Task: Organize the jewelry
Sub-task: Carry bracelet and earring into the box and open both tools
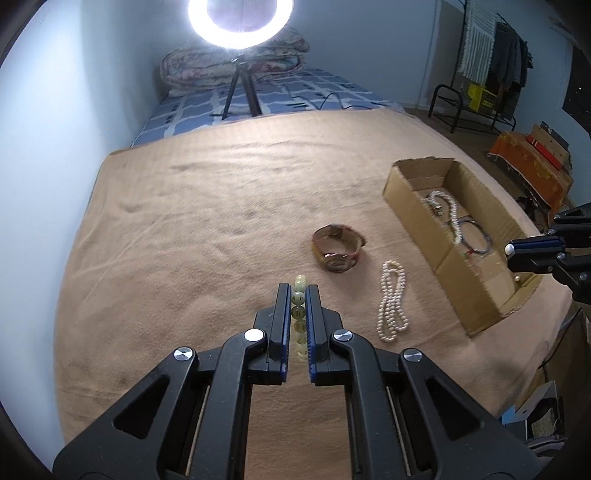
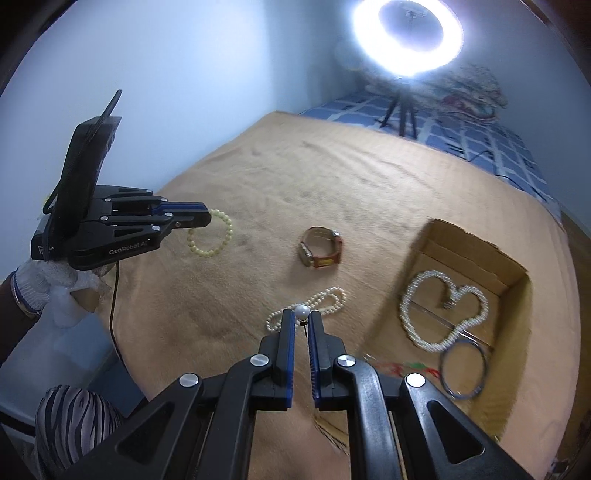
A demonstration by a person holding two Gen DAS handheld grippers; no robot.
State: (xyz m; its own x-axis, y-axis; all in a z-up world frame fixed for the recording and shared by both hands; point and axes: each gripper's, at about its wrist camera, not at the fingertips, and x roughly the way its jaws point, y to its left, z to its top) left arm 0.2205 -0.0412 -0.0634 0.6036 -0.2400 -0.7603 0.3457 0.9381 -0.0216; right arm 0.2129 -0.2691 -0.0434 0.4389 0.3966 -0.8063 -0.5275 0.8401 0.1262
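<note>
Above the wide bare blanket (image 1: 221,221), the left claw (image 1: 298,291) pinches the green bead bracelet (image 2: 212,234), the right claw (image 2: 302,317) a pearl earring (image 2: 302,312) beside the box (image 2: 517,295) rim.

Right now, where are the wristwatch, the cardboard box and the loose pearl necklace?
wristwatch (image 1: 338,263): left wrist view, on its dial.
cardboard box (image 1: 413,201): left wrist view, on its near side wall.
pearl necklace (image 1: 392,302): left wrist view, where its loops cross.

On the bed, the watch (image 1: 338,253) sits mid-blanket (image 1: 207,221), the pearl necklace (image 1: 392,301) just nearer beside it. Right of both lies the box (image 1: 402,192), a bead strand (image 2: 439,314) and a bangle (image 2: 464,369) inside. Behind, the ring light (image 1: 240,22) stands before folded bedding (image 1: 192,70).
</note>
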